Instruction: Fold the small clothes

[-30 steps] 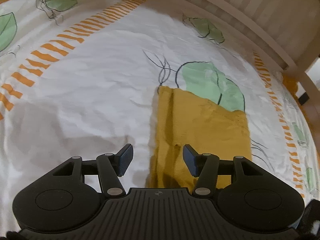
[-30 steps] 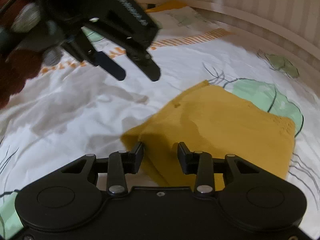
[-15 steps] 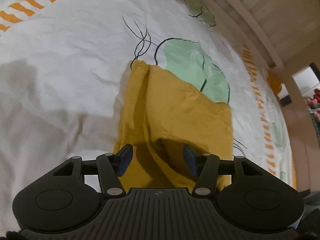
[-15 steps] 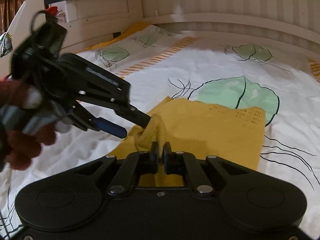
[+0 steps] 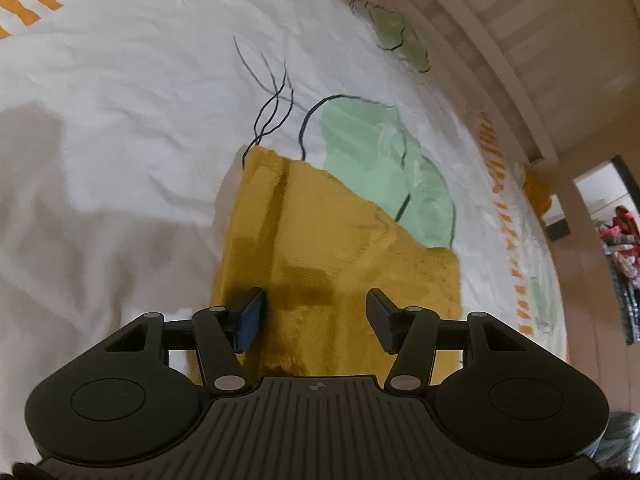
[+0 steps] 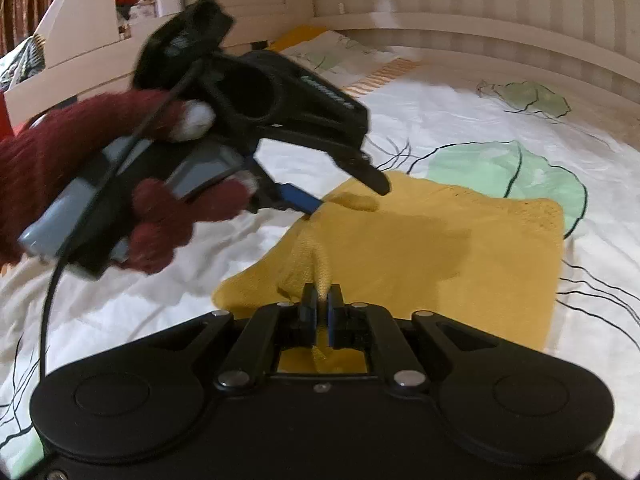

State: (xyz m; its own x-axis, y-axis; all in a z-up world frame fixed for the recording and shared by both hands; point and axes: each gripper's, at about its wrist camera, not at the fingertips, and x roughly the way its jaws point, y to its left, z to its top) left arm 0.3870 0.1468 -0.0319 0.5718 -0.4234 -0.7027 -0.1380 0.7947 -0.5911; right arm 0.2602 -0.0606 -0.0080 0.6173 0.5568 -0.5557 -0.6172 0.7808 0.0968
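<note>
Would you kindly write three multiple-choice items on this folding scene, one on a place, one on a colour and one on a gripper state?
1. Where does the garment lie?
A. on a printed bedsheet
B. in a basket
C. on a chair

2. What colour is the garment?
A. blue
B. mustard yellow
C. pink

3. How does the right gripper stand?
A. wide open above the cloth
B. shut on nothing
C. shut on a fold of the garment

Key: 1 A, the sheet with its green leaf print shows around the cloth; 2 B, both views show yellow; 3 C, yellow cloth rises pinched between its fingers, while the left gripper is open.
</note>
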